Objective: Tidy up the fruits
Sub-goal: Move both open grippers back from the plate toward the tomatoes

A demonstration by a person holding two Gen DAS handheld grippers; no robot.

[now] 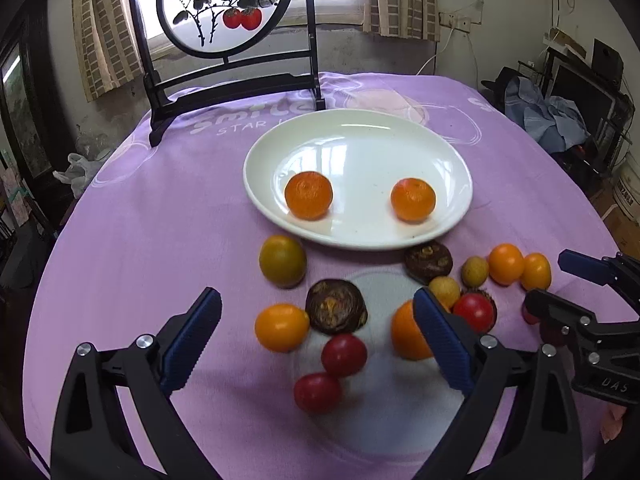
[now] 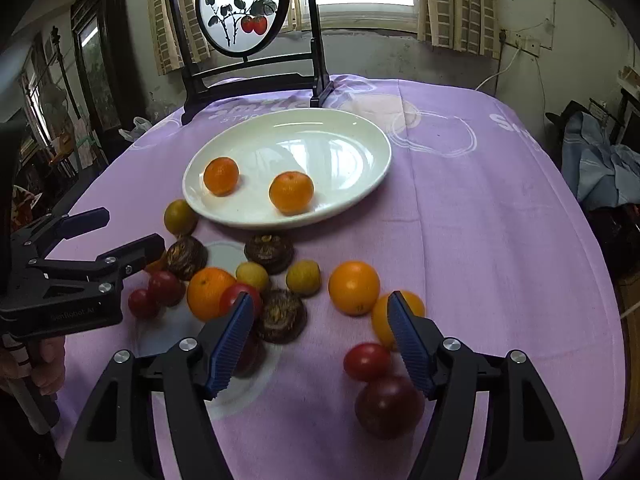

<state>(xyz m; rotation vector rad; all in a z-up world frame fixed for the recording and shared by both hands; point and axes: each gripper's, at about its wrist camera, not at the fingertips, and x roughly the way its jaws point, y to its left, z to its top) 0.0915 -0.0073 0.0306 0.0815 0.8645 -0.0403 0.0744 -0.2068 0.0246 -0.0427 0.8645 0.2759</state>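
A white plate (image 1: 360, 136) (image 2: 352, 140) holds two mandarins (image 1: 309, 195) (image 1: 413, 199). Loose fruit lies on the purple cloth in front of it: a greenish citrus (image 1: 283, 261), orange fruits (image 1: 281, 327) (image 2: 354, 288), red tomatoes (image 1: 344, 355) (image 2: 367, 361), dark brown wrinkled fruits (image 1: 336, 306) (image 2: 269, 252), small yellow ones (image 2: 303, 277). My left gripper (image 1: 318, 316) is open and empty above the left part of the pile. My right gripper (image 2: 320, 320) is open and empty above the right part; it also shows in the left wrist view (image 1: 556, 284).
A dark wooden stand with a round painted screen (image 1: 224, 4) stands at the back of the table behind the plate. The purple cloth (image 2: 480, 200) covers the round table. Clothes and clutter (image 1: 548, 108) lie beyond the right edge.
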